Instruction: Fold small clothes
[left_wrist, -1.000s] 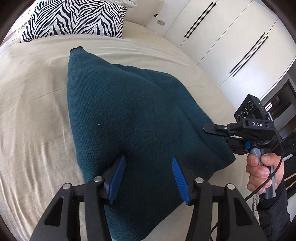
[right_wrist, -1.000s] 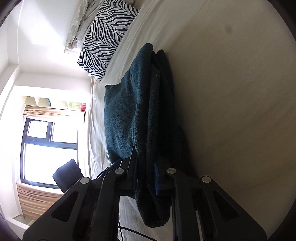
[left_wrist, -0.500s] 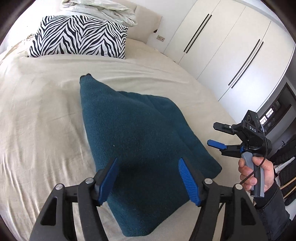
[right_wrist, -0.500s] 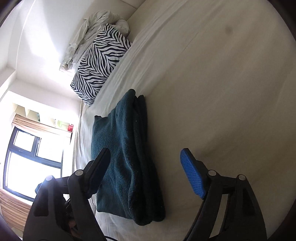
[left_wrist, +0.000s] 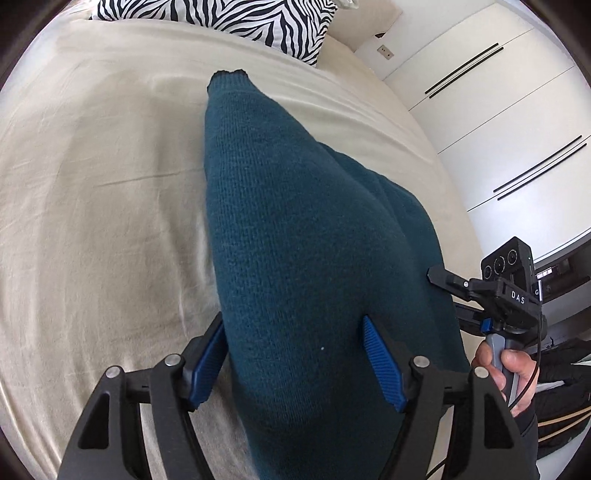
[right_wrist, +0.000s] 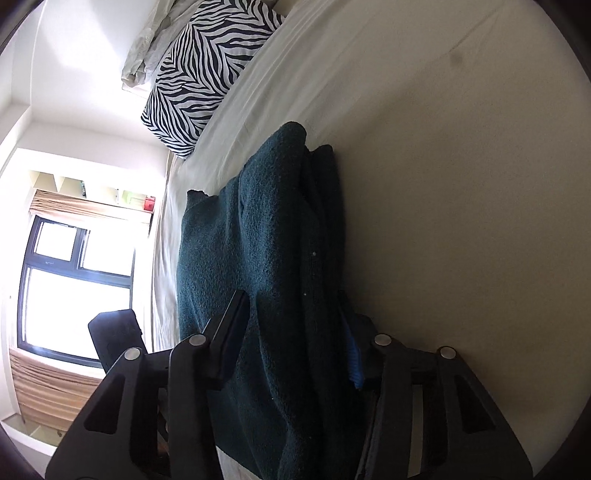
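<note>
A dark teal knit sweater (left_wrist: 295, 240) lies folded lengthwise on the cream bed (left_wrist: 92, 221), its narrow end toward the pillow. My left gripper (left_wrist: 291, 354) hangs over the sweater's near end. Its jaws are opening, with the cloth between the blue pads and no squeeze on it. My right gripper (left_wrist: 443, 291), held by a hand (left_wrist: 509, 373), sits at the sweater's right edge. In the right wrist view the right gripper (right_wrist: 291, 332) straddles the stacked folds of the sweater (right_wrist: 266, 258). Its jaws are closing, and the far blue pad is partly hidden behind the cloth.
A zebra-print pillow (left_wrist: 229, 18) lies at the head of the bed, with crumpled pale bedding (right_wrist: 147, 55) behind it. White wardrobe doors (left_wrist: 498, 110) stand to the right. A window (right_wrist: 74, 277) and a dark chair (right_wrist: 114, 339) are beyond the bed's far side.
The right gripper let go of the sweater's fold and drew back. Both grippers then came forward again to its near end, and the right jaws have narrowed around the folds.
</note>
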